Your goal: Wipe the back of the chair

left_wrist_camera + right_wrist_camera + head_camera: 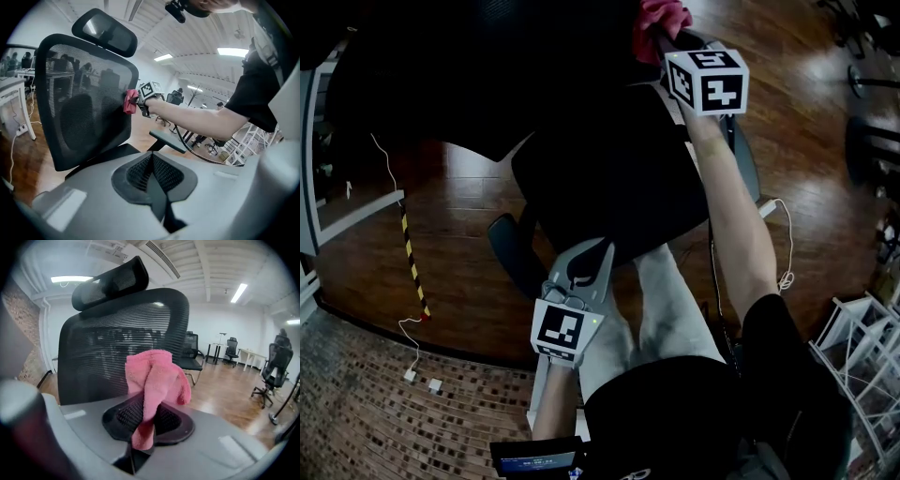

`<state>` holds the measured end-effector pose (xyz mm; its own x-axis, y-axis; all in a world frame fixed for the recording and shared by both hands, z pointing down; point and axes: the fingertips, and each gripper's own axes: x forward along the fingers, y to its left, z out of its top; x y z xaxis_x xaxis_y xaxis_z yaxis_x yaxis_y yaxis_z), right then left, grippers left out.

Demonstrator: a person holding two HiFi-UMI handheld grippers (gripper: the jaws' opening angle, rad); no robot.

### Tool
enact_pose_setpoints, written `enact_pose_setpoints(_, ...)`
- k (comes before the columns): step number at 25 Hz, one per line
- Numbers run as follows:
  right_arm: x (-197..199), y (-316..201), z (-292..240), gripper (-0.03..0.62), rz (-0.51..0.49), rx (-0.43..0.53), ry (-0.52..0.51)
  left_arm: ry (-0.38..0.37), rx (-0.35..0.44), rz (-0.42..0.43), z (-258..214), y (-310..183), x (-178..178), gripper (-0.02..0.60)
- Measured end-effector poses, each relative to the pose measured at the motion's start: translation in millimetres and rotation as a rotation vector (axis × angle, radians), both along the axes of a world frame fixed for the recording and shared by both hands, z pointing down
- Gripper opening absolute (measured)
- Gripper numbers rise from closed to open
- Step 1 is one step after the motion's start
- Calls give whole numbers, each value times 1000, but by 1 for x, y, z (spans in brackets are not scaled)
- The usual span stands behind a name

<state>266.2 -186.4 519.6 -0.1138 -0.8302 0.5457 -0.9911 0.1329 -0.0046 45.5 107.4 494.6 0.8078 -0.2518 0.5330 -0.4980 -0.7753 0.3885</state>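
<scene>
A black mesh office chair (pixel 84 98) with a headrest (pixel 105 30) stands on the wooden floor. My right gripper (pixel 150 408) is shut on a pink cloth (pixel 154 380), which bunches up above its fingers, right in front of the mesh backrest (pixel 117 348). In the left gripper view the pink cloth (pixel 130 102) touches the backrest's right edge, with the right gripper (pixel 149 93) behind it. From above, the cloth (pixel 661 17) and right gripper (pixel 661 42) are at the top. My left gripper (pixel 586 255) hangs low by the seat (pixel 609 178), jaws together and holding nothing.
An armrest (pixel 168 140) juts out beside the seat. White cables (pixel 389 169) and a yellow-black striped strip (pixel 412 262) lie on the floor at left. A white rack (pixel 862 347) stands lower right. Other office chairs (pixel 274 366) and desks (pixel 14 93) stand around.
</scene>
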Motion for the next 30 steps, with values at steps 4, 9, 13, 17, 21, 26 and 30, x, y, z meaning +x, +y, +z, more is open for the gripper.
enact_pose_setpoints(4,42,4,-5,48,64,-12,45,8,6,17,-4,1,16,-6)
enact_pose_setpoints(9,63,7,-17,48,105,-24,87,20,11,18,-9,3,19,-6)
enact_pose_setpoints(13,27,-3,-29,48,37,-14,108,32,20,-3,-14,2,8,-6)
enact_pose_setpoints(17,-42,-12,-39,48,-75,-1,108,38,27,-39,-18,1,-16,-6)
enact_pose_setpoints(21,-120,-18,-40,48,-188,5,95,39,29,-88,-17,0,-47,-6)
enact_pose_setpoints(26,-208,-19,-44,48,-287,17,79,40,33,-139,-16,0,-93,-6)
enact_pose_setpoints(30,-275,-21,-51,48,-381,34,58,46,39,-200,-14,-3,-127,-6)
